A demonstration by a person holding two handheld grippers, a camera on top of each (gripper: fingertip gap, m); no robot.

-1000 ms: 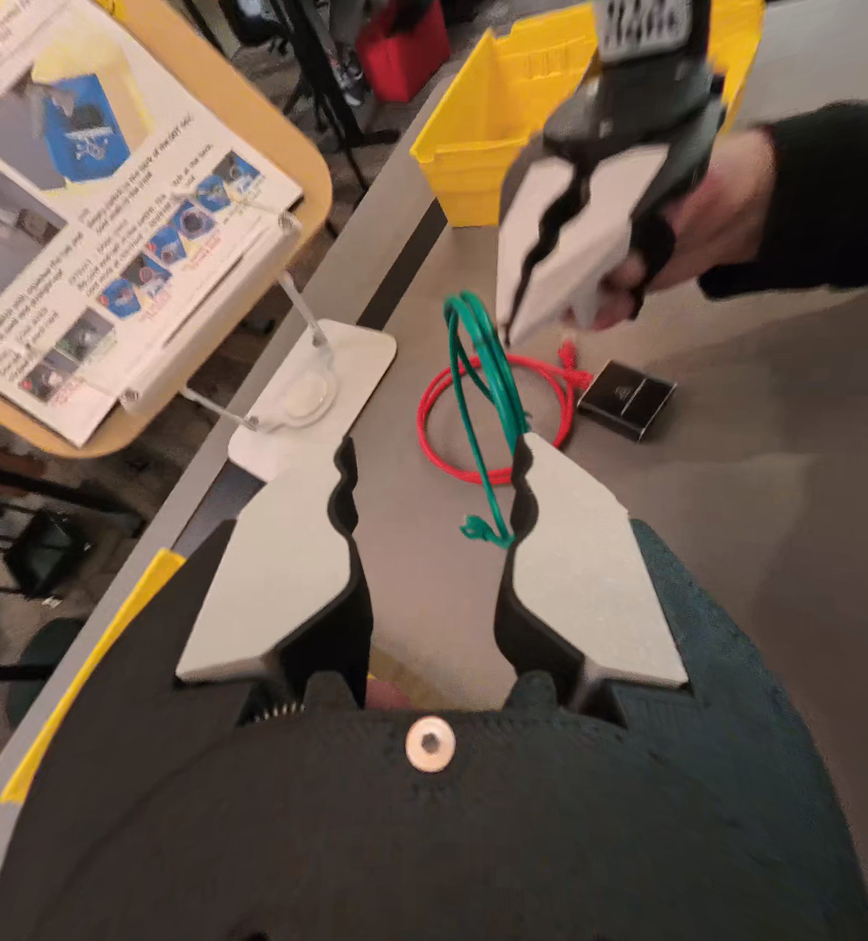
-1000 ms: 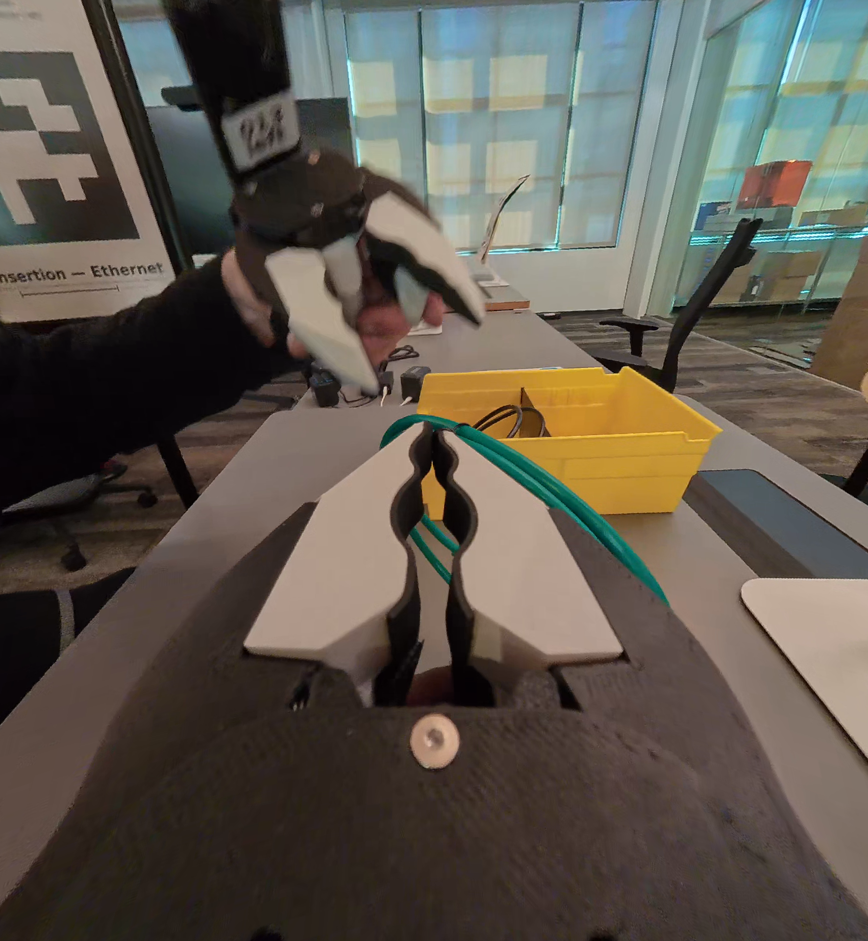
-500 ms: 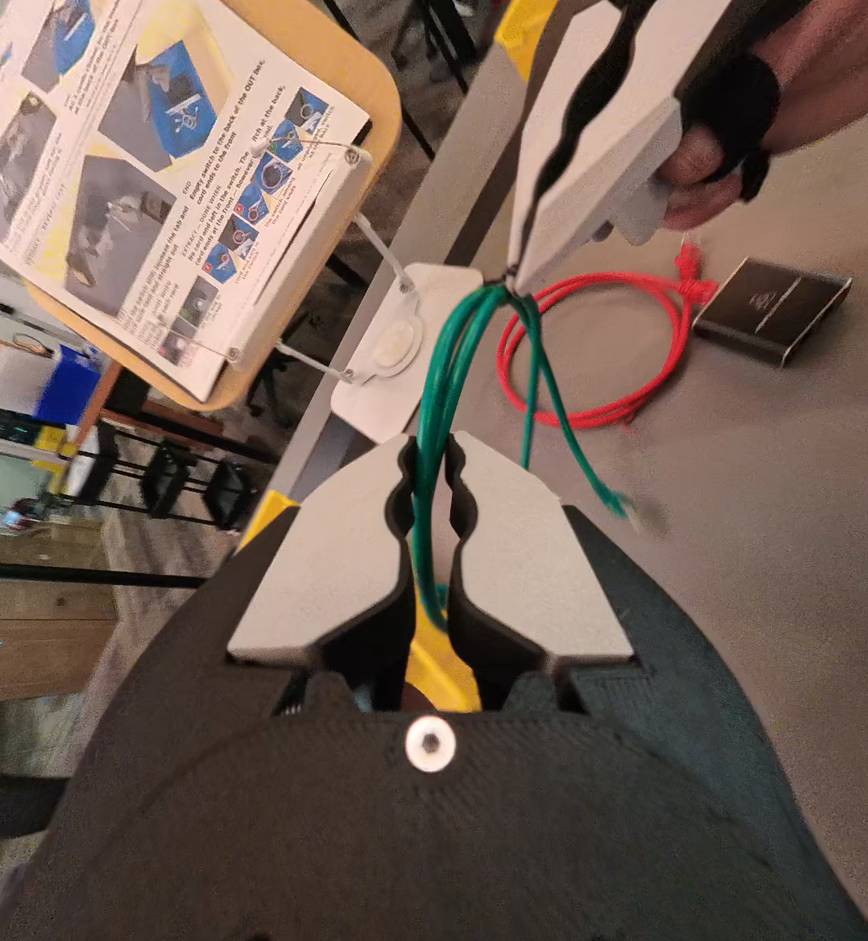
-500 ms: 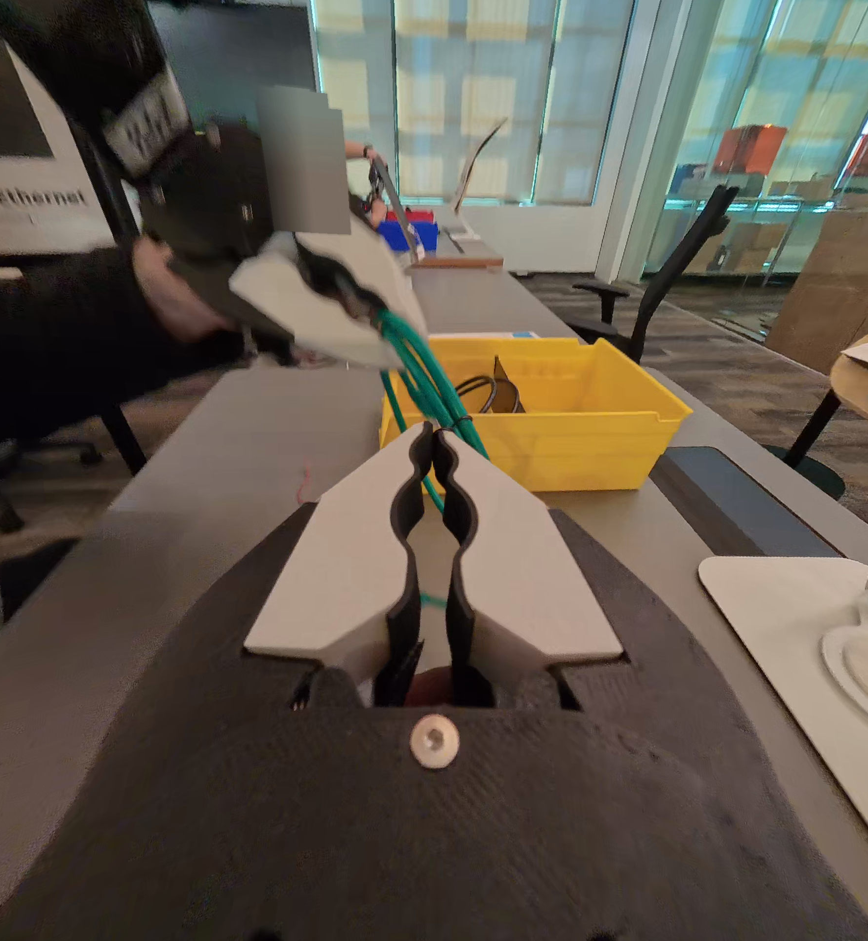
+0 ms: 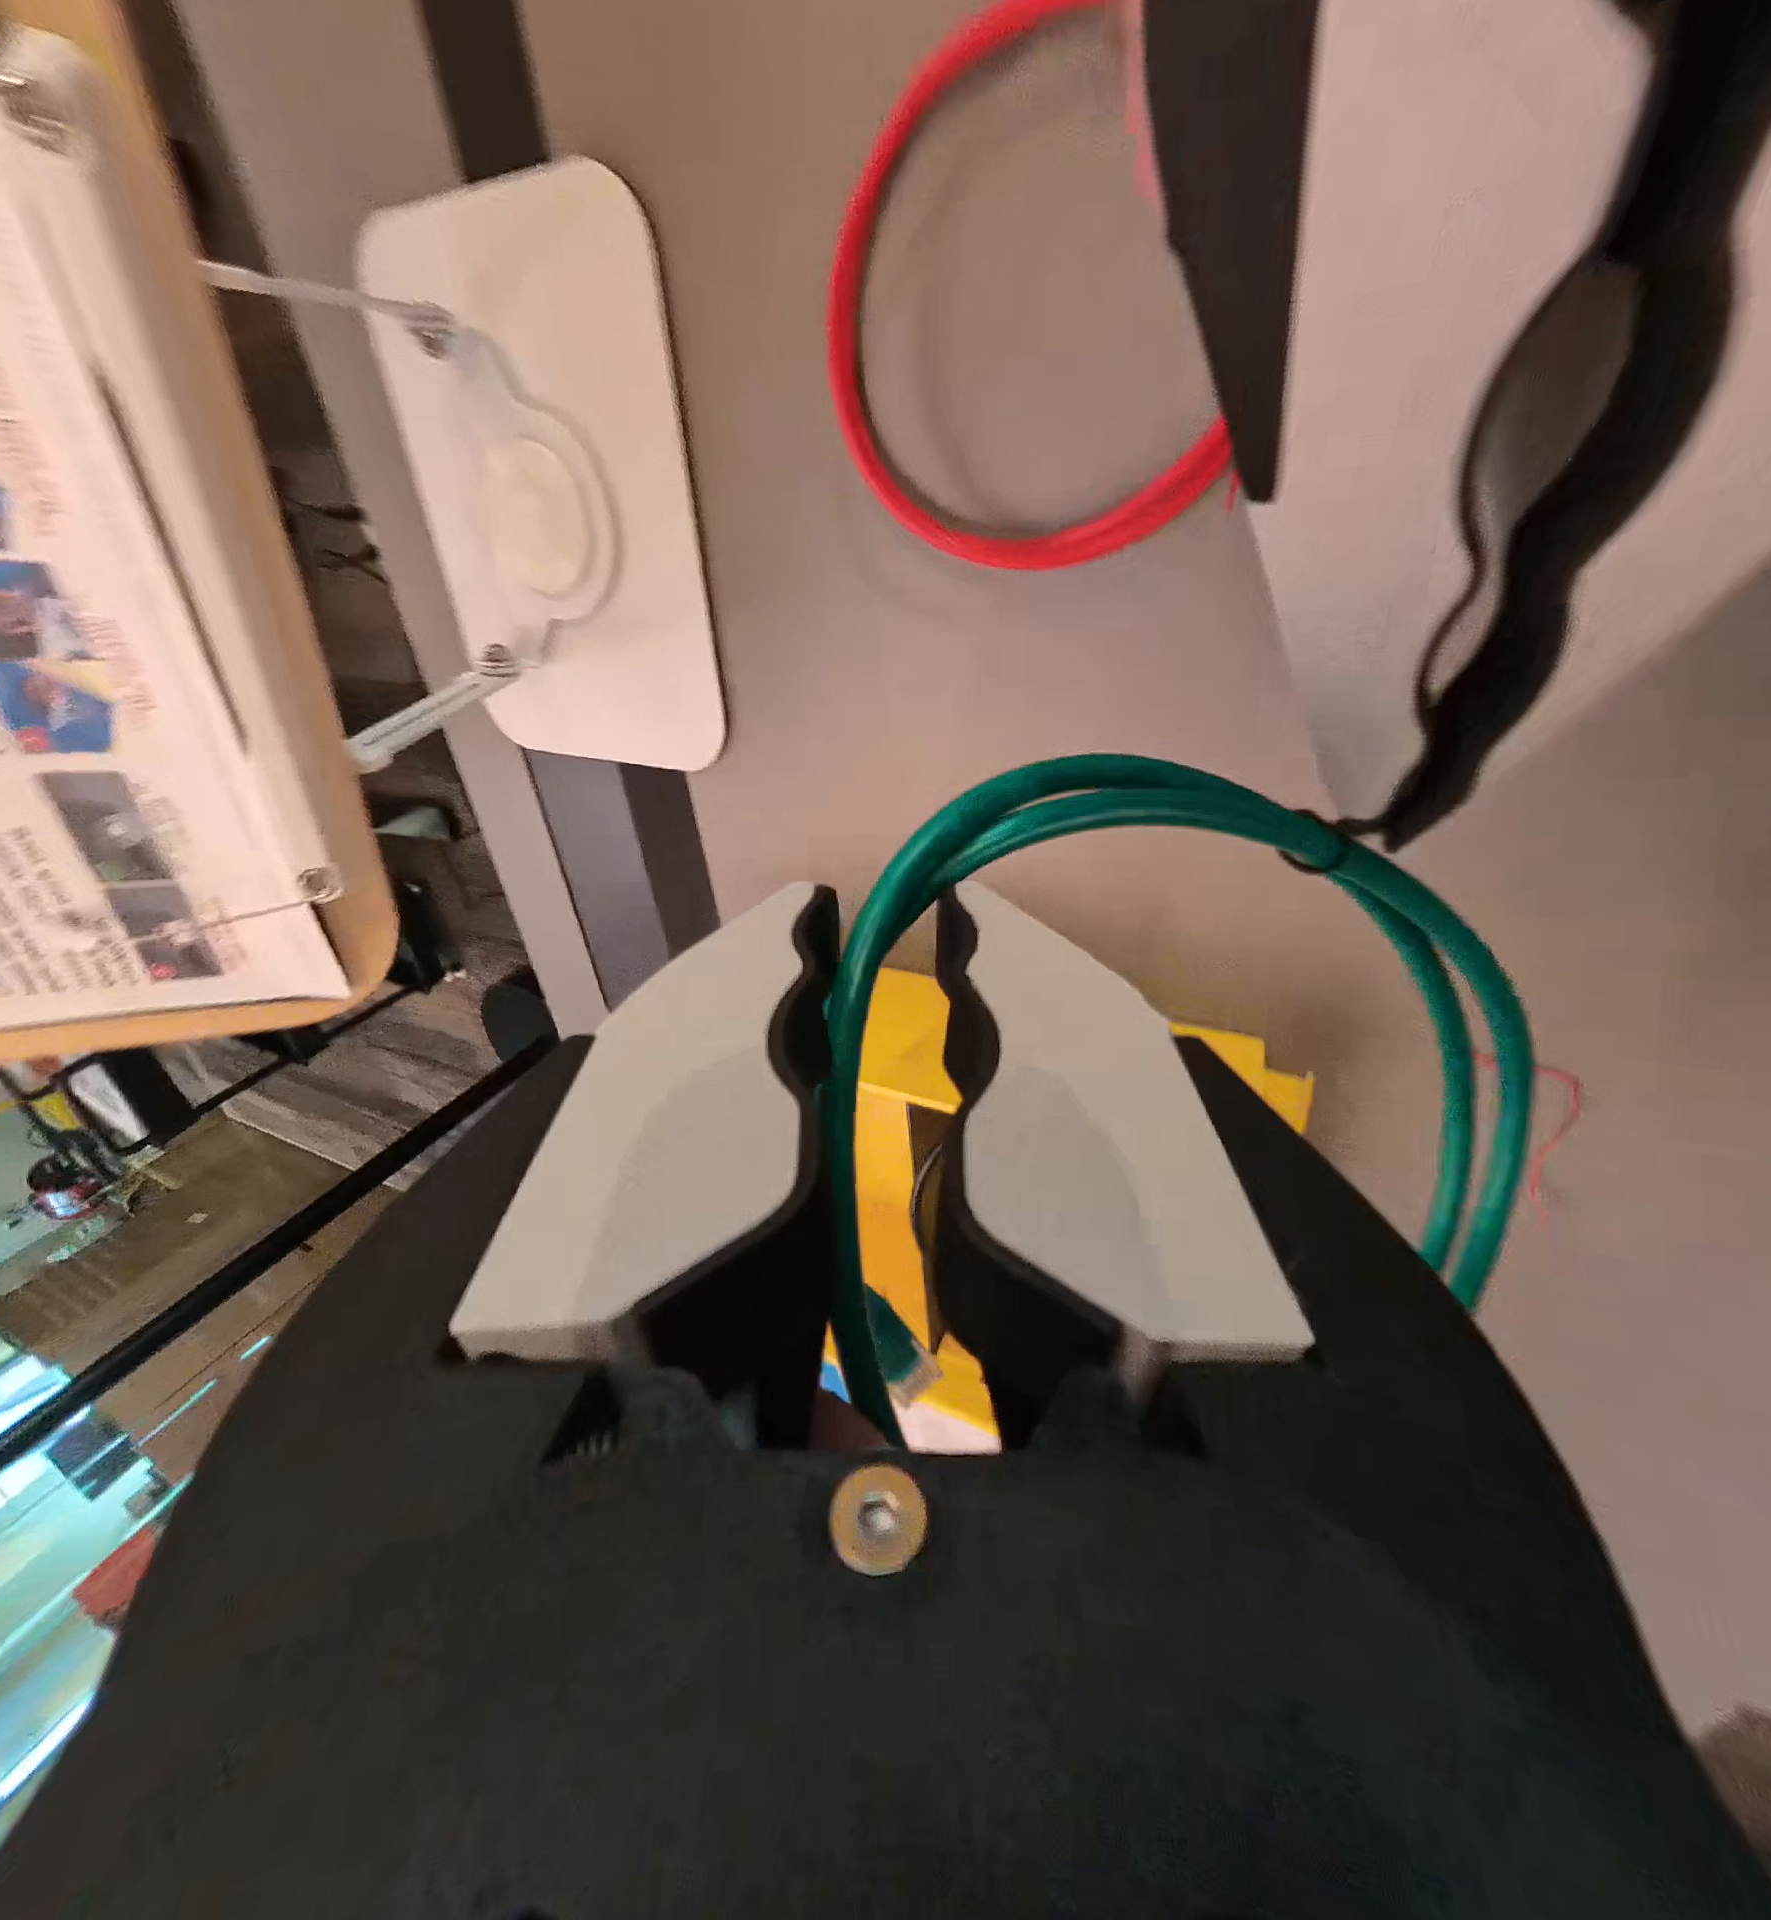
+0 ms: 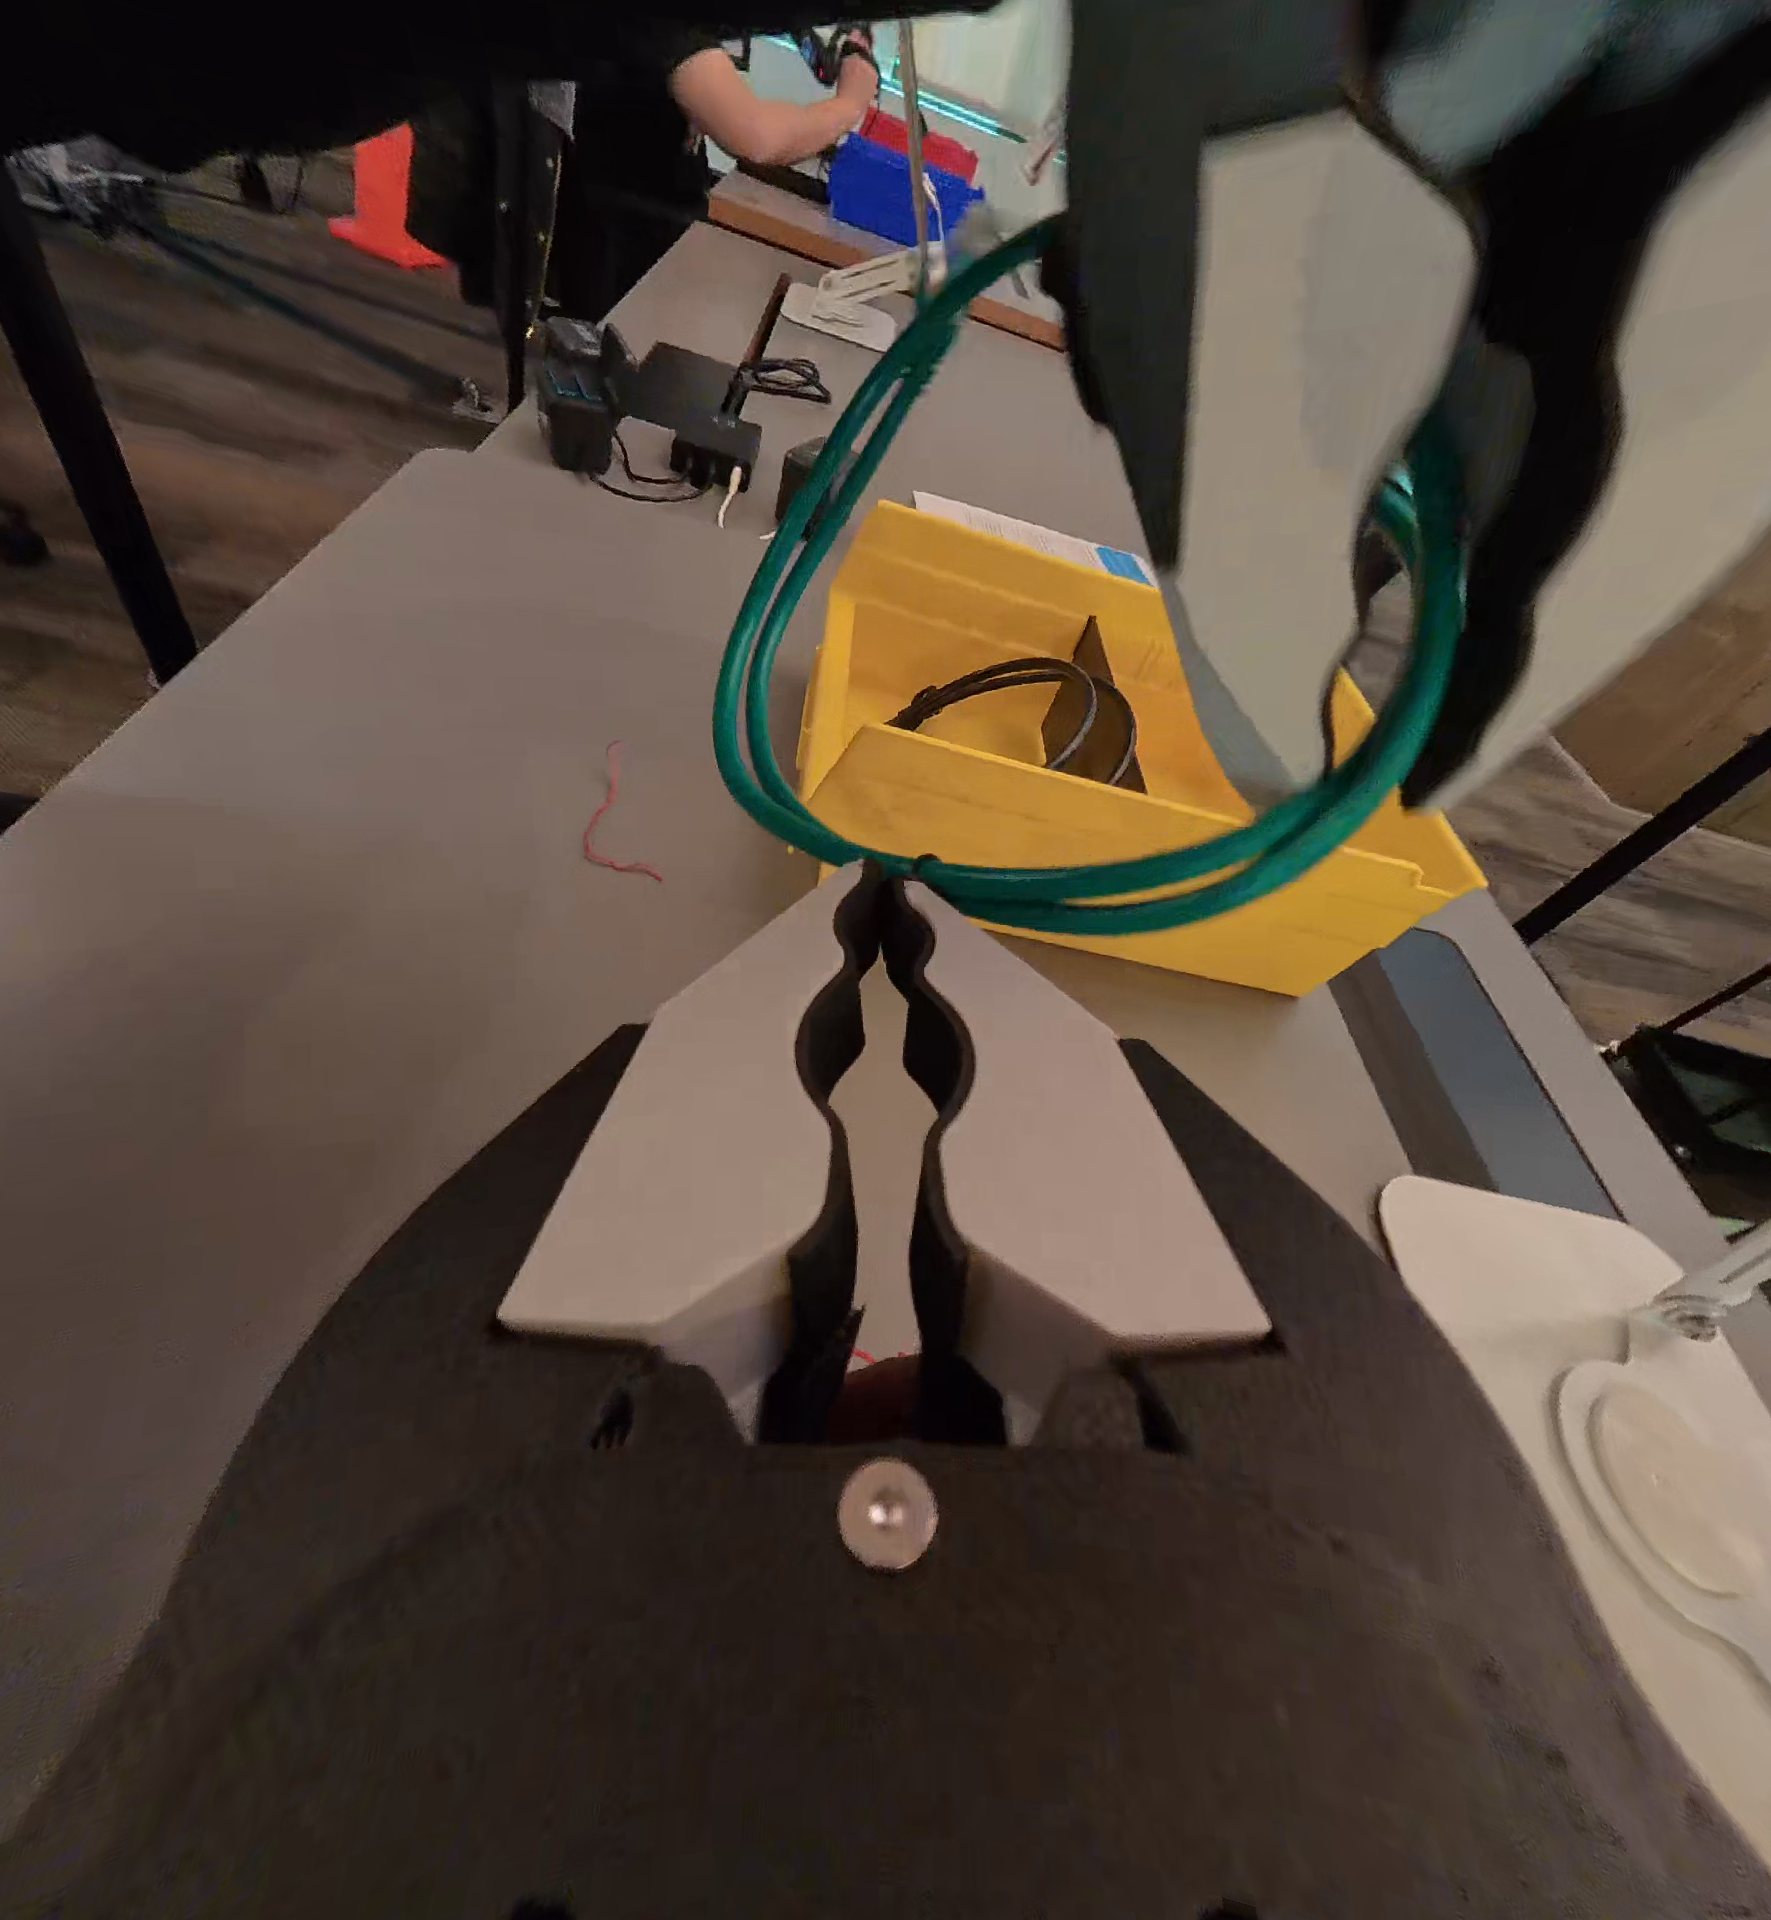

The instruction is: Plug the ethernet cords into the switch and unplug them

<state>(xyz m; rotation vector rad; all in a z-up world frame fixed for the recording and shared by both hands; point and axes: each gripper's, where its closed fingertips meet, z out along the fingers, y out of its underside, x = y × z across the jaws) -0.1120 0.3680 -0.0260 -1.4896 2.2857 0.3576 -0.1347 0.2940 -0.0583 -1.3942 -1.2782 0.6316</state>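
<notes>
A coiled green ethernet cord (image 5: pixel 1068 790) hangs in the air between both grippers. My left gripper (image 5: pixel 886 904) has its jaws nearly shut around one strand, and the green plug (image 5: pixel 896 1361) lies deep between its fingers. It also shows in the right wrist view (image 6: pixel 1364 774), above the bin. My right gripper (image 6: pixel 879 878) is shut, and its tips pinch the cord (image 6: pixel 756 644) at a black tie band. It also shows in the left wrist view (image 5: pixel 1374 831). A red cord (image 5: pixel 860 364) lies coiled on the table. The switch is out of view.
A yellow bin (image 6: pixel 1068 831) holding a black cable stands just beyond my grippers. A white stand base (image 6: pixel 1535 1351) and its instruction sheet (image 5: pixel 81 623) are at the table's edge. A red wire scrap (image 6: pixel 611 821) and black chargers (image 6: pixel 652 405) lie farther back. The left gripper's tips are roughly 8 centimetres from the right gripper's.
The left gripper closed around the green cord and swung over towards the yellow bin. The cord's loop has been drawn open between the two grippers. The switch has left the left view.
</notes>
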